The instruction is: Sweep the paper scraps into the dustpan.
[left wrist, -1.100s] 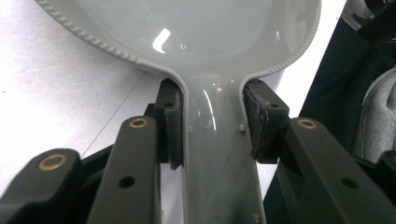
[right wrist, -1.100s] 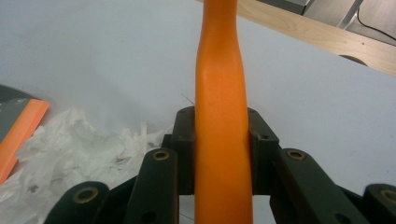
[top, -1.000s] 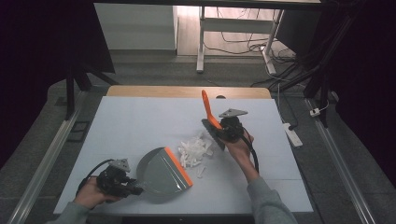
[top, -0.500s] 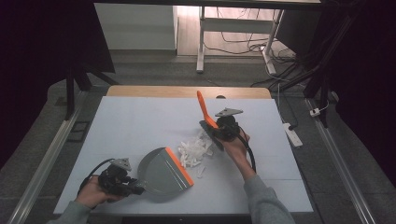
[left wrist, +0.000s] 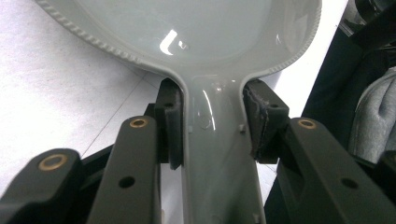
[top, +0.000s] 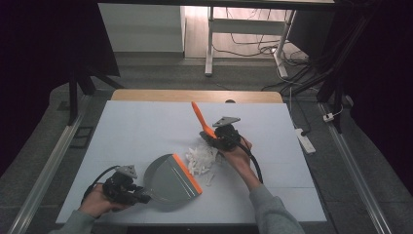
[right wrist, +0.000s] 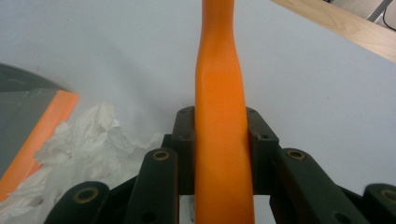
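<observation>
Over the last second the right gripper point(top: 217, 138), clamped on the orange brush point(top: 199, 118), swept toward 7 o'clock, pushing the paper scraps point(top: 202, 160) against the dustpan point(top: 170, 178). The left gripper point(top: 141, 197) stayed clamped on the dustpan handle; scraps lay at the pan's 2 o'clock lip.

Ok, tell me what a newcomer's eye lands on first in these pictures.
The bright orange brush handle stands out first, tilted up near the table's middle and clamped in the right gripper. Next comes the pile of white paper scraps just in front of it. At the near left, the left gripper is shut on the handle of a grey dustpan, whose orange lip faces the scraps.
</observation>
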Demonstrator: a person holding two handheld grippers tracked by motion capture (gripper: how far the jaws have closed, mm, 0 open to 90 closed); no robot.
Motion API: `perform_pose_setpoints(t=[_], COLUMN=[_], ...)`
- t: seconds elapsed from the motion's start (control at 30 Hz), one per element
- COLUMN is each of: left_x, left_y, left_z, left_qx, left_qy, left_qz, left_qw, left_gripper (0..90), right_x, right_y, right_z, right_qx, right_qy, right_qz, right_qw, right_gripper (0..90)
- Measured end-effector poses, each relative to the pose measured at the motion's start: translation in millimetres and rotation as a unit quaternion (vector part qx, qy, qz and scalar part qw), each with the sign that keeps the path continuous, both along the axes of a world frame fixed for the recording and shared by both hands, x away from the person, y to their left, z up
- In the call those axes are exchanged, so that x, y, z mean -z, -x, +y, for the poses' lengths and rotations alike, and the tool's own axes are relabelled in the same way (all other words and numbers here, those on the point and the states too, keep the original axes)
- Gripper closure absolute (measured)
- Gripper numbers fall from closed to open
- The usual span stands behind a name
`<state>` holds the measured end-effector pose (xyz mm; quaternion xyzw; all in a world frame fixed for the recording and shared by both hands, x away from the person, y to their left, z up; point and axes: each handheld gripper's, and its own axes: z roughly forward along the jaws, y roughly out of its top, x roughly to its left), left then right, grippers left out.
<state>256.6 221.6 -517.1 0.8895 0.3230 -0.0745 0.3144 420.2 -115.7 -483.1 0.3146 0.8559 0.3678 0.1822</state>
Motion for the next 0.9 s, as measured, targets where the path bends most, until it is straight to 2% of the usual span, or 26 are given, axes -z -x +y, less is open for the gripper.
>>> perform_pose_setpoints(t=[0.3, 0.4, 0.6, 0.9], left_x=[-0.1, -0.1, -0.3, 0.0], left_y=[0.1, 0.3, 0.3, 0.2], left_z=[-0.7, -0.9, -1.2, -1.6], left_qx=[0.0, 0.0, -0.001, 0.0], left_qy=[-0.001, -0.001, -0.002, -0.002], left_qz=[0.0, -0.001, -0.001, -0.001], left_qw=[1.0, 1.0, 1.0, 1.0], left_gripper=[61.3, 61.3, 61.3, 61.3], right_x=[-1.4, -0.9, -1.7, -1.1], right_y=[5.8, 9.9, 18.1, 29.1], right_z=[2.8, 7.0, 14.7, 29.2], right_qx=[-0.012, -0.018, -0.032, -0.056], right_qy=[-0.019, -0.014, -0.024, -0.019], right_qz=[0.013, 0.012, 0.021, 0.021], right_qw=[0.9997, 0.9997, 0.999, 0.998], right_gripper=[70.1, 70.1, 70.1, 70.1])
